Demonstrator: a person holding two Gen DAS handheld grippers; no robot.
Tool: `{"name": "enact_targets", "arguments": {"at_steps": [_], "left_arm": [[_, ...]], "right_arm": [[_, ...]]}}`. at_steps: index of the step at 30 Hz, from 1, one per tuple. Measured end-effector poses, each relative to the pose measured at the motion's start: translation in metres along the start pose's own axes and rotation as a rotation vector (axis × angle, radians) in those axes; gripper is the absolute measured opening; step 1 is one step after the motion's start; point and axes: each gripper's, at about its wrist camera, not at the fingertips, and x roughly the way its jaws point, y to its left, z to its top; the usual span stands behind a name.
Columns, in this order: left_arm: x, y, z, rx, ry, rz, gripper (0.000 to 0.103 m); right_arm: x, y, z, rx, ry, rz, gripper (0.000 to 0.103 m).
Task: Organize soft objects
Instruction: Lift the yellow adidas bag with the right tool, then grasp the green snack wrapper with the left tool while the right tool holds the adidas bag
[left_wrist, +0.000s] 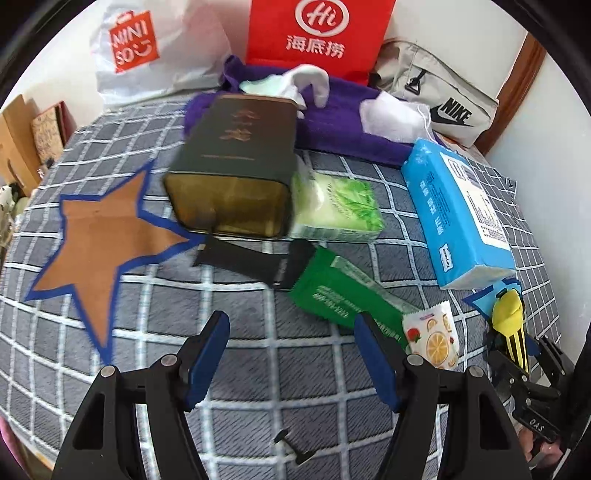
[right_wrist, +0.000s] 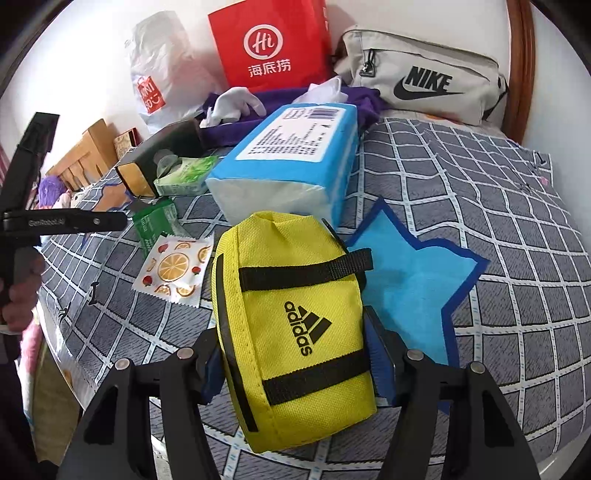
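Note:
My right gripper (right_wrist: 295, 354) is shut on a yellow Adidas pouch (right_wrist: 295, 325) and holds it just left of a light blue star mat (right_wrist: 413, 280). The pouch also shows at the right edge of the left wrist view (left_wrist: 509, 317). My left gripper (left_wrist: 291, 347) is open and empty above the checked cloth, near a green packet (left_wrist: 343, 291) and a fruit-print sachet (left_wrist: 432, 339). A brown star mat (left_wrist: 107, 236) lies to its left. A blue tissue pack (left_wrist: 454, 210), a green tissue pack (left_wrist: 336, 210) and a purple towel (left_wrist: 343, 125) with white gloves (left_wrist: 306, 81) lie beyond.
A dark tin box (left_wrist: 236, 170) lies on its side beside the brown star. A black flat tool (left_wrist: 251, 262) lies in front of it. A Miniso bag (left_wrist: 147, 48), a red paper bag (left_wrist: 317, 33) and a grey Nike bag (left_wrist: 439, 96) stand at the back wall.

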Motion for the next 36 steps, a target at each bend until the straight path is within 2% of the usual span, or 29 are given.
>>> {"name": "enact_targets", "arguments": {"at_steps": [4,12,14,15,17,18,21,26,32,34,36], "left_arm": [[0.015,-0.004,0.003,-0.031,0.013,-0.026,0.065],[0.022,-0.006,0.012,-0.055,-0.028,0.015,0.050],[0.020,-0.003,0.011,-0.059,-0.040,0.028,0.036],[0.019,-0.002,0.011,-0.058,-0.043,0.025,0.034],[0.018,0.001,0.010,-0.055,-0.039,0.016,0.015],[0.019,0.002,0.009,-0.059,-0.030,0.010,0.011],[0.020,0.004,0.006,-0.064,-0.016,-0.037,0.007],[0.010,0.005,0.001,-0.059,-0.038,-0.052,0.004],[-0.020,0.033,-0.004,-0.091,-0.084,-0.011,0.003],[-0.026,0.043,-0.005,-0.102,-0.081,0.003,0.003],[-0.027,0.044,-0.007,-0.092,-0.066,-0.013,0.003]], "right_arm": [[0.001,-0.003,0.000,-0.001,0.002,-0.005,0.063],[0.003,-0.002,-0.001,-0.012,-0.003,-0.009,0.064],[0.004,-0.001,0.000,-0.013,-0.003,-0.014,0.064],[0.004,-0.001,0.000,-0.013,-0.002,-0.016,0.064],[0.004,0.000,0.000,-0.014,-0.001,-0.021,0.064],[0.004,0.001,0.000,-0.015,0.000,-0.024,0.064],[0.003,0.002,0.000,-0.019,0.004,-0.036,0.064],[0.002,0.002,-0.001,-0.008,0.011,-0.047,0.064],[0.000,0.003,-0.001,-0.001,0.017,-0.068,0.064],[-0.001,0.005,-0.001,-0.004,0.021,-0.076,0.064],[-0.002,0.006,-0.002,-0.006,0.023,-0.082,0.064]]}}
